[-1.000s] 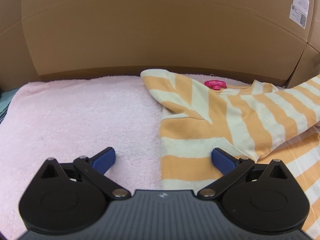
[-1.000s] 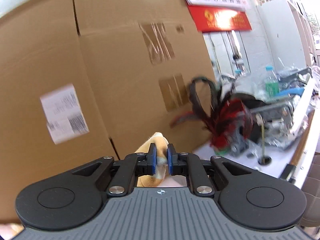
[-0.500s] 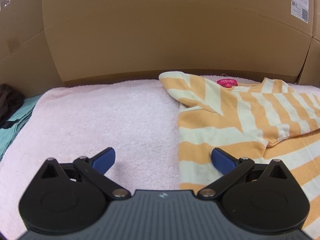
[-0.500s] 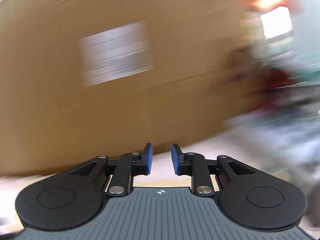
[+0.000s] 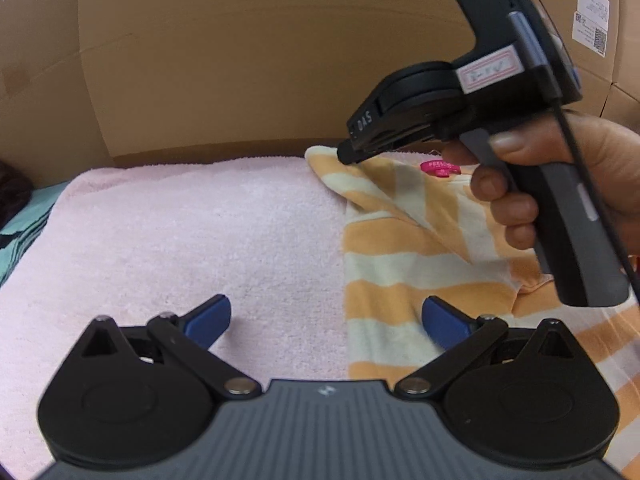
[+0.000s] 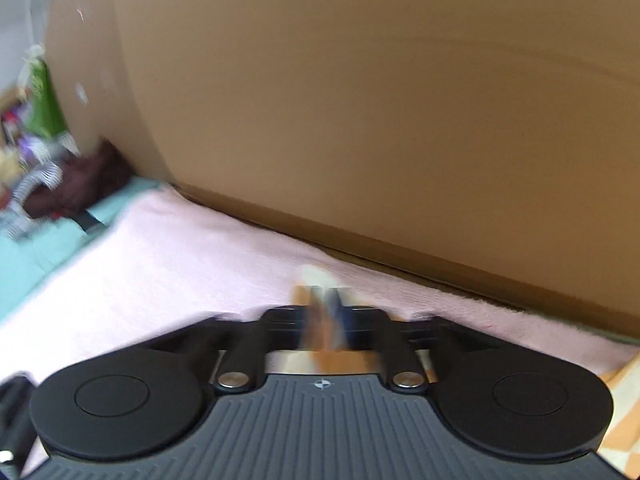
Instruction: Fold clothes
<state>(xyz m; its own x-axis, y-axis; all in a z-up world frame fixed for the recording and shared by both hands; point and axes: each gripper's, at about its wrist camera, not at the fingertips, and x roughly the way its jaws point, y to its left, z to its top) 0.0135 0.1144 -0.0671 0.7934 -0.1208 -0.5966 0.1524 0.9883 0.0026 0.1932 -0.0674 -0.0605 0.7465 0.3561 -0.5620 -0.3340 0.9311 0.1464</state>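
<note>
An orange-and-cream striped shirt is spread on a pink towel in front of a cardboard wall, with a pink label seen at its collar. The left gripper is held low over the towel and angled downward, its blue-padded jaws spread wide and empty; the shirt's left edge runs between them, with one pad over the bare towel and the other over the stripes. The right gripper is held by a hand wrapped around its pistol-style handle, and its nose is tilted down to the folded corner of the shirt near the collar. In the blurred right wrist view, its jaws have just been closing and are seen pressed together, with orange cloth apparently pinched between them. At the far left, a teal cloth and a dark garment are seen beyond the towel.
</note>
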